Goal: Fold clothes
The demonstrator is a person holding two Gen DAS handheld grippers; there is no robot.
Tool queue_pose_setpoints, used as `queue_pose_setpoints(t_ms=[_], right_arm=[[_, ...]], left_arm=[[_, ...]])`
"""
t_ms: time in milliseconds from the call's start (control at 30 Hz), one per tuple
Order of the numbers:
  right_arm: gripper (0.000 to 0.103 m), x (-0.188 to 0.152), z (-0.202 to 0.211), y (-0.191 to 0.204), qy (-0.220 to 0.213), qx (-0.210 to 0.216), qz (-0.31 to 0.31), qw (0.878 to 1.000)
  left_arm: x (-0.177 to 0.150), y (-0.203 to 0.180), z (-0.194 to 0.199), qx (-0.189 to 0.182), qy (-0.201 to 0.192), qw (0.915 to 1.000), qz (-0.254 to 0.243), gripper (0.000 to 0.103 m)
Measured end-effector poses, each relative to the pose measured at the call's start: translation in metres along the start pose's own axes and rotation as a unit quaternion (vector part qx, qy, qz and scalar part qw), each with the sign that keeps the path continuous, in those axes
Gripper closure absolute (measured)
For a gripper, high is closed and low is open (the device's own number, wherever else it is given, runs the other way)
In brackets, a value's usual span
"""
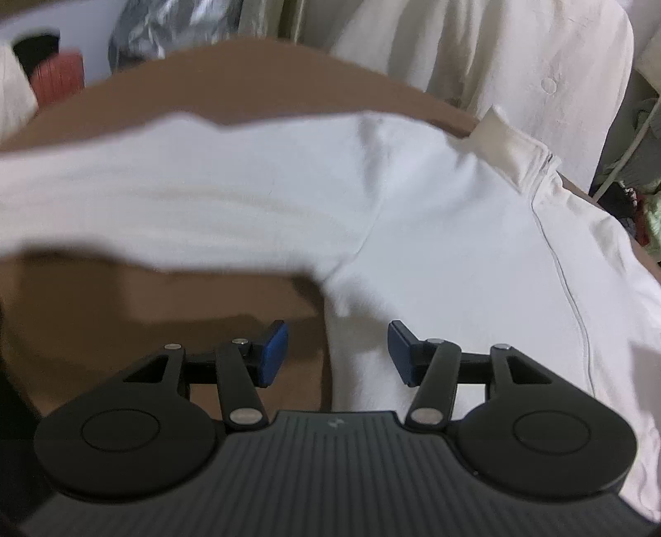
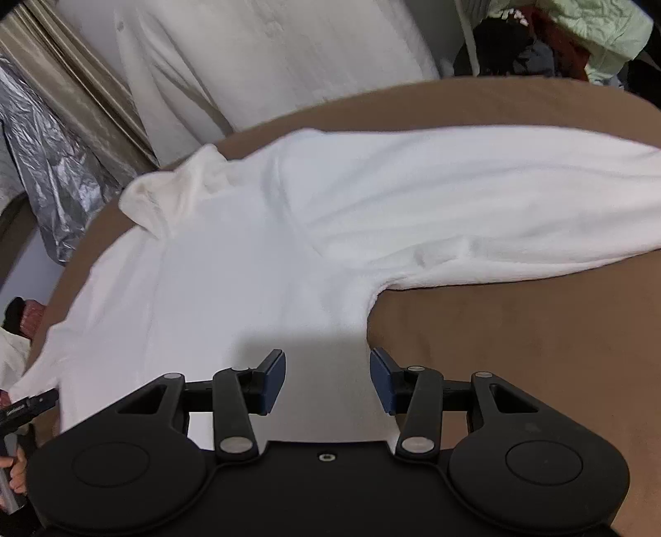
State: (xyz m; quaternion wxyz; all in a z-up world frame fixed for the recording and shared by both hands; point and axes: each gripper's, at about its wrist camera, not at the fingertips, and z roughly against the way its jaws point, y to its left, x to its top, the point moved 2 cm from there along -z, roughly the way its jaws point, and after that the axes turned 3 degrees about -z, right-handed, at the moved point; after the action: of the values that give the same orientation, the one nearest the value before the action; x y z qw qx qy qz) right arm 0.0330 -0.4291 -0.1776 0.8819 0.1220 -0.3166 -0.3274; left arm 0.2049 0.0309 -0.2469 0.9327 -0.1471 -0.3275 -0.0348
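A white long-sleeved top (image 2: pixel 231 268) lies spread flat on a brown counter (image 2: pixel 516 351), collar (image 2: pixel 165 194) toward the far edge and one sleeve (image 2: pixel 475 206) stretched out to the side. The right gripper (image 2: pixel 327 382) hovers over the garment's side edge below the armpit, jaws wide apart and holding nothing. The left gripper (image 1: pixel 337 355) hangs over the opposite side edge, jaws likewise spread and empty, with the other sleeve (image 1: pixel 165 210) blurred across that view. Beyond the counter hang pale garments (image 2: pixel 268 53), beside crinkled silver foil sheeting (image 2: pixel 45 165) and a beige curtain (image 2: pixel 78 86). A heap of dark and green clothes (image 2: pixel 570 37) crowds the far right corner. A red-and-black object (image 1: pixel 53 70) sits off the far left edge, too blurred to identify.
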Motion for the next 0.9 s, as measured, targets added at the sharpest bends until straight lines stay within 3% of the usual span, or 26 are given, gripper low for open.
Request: queue_pose_setpoints(t_ms=[133,267,300,333,367,400,433,467,700,767,800,833,867,900], right_arm=[[0.035,0.013,-0.032,-0.012,-0.007,-0.002,-0.054,0.999],[0.034,0.028,-0.072,-0.027,0.011,0.026,-0.122,0.992],[0.04,0.03,-0.077,-0.027,-0.002,0.032,-0.129,0.991],[0.077,0.033,-0.077,-0.023,-0.025,0.028,-0.115,0.993],[0.085,0.037,-0.072,-0.016,-0.049,0.015,-0.085,0.995],[0.087,0.041,-0.067,-0.009,-0.073,0.002,-0.054,0.996],[0.089,0.044,-0.059,-0.003,-0.106,-0.008,-0.02,0.994],[0.089,0.045,-0.048,0.001,-0.139,-0.014,0.013,0.99],[0.089,0.04,-0.078,0.001,-0.118,-0.098,0.078,0.985],[0.087,0.037,-0.077,-0.003,-0.119,-0.105,0.065,0.985],[0.086,0.037,-0.075,-0.004,-0.12,-0.112,0.061,0.985],[0.083,0.038,-0.072,-0.005,-0.121,-0.119,0.057,0.984],[0.072,0.038,-0.068,-0.006,-0.119,-0.125,0.051,0.984],[0.067,0.039,-0.063,-0.006,-0.115,-0.133,0.041,0.984]], left_arm=[[-0.004,0.018,-0.015,-0.026,-0.003,0.9992,0.029,0.05],[-0.007,0.031,-0.029,-0.052,-0.015,0.9972,0.053,0.045],[-0.006,0.032,-0.032,-0.058,-0.021,0.9965,0.056,0.045],[-0.005,0.033,-0.033,-0.064,-0.028,0.9959,0.057,0.045],[-0.004,0.034,-0.034,-0.07,-0.033,0.9954,0.056,0.049],[-0.003,0.034,-0.034,-0.072,-0.038,0.9952,0.055,0.052],[-0.002,0.035,-0.034,-0.065,-0.04,0.9957,0.052,0.072],[0.0,0.034,-0.035,-0.055,-0.038,0.9967,0.045,0.08],[0.003,0.005,-0.036,0.026,-0.042,0.9972,-0.056,0.081],[0.005,0.004,-0.027,0.028,-0.045,0.9973,-0.051,0.081],[0.007,0.009,-0.022,0.016,-0.043,0.9985,-0.031,0.081],[0.008,0.015,-0.02,-0.004,-0.035,0.9994,-0.006,0.072],[0.008,0.022,-0.021,-0.041,-0.016,0.9987,0.026,0.057],[0.007,0.028,-0.024,-0.085,0.008,0.9944,0.062,0.049]])
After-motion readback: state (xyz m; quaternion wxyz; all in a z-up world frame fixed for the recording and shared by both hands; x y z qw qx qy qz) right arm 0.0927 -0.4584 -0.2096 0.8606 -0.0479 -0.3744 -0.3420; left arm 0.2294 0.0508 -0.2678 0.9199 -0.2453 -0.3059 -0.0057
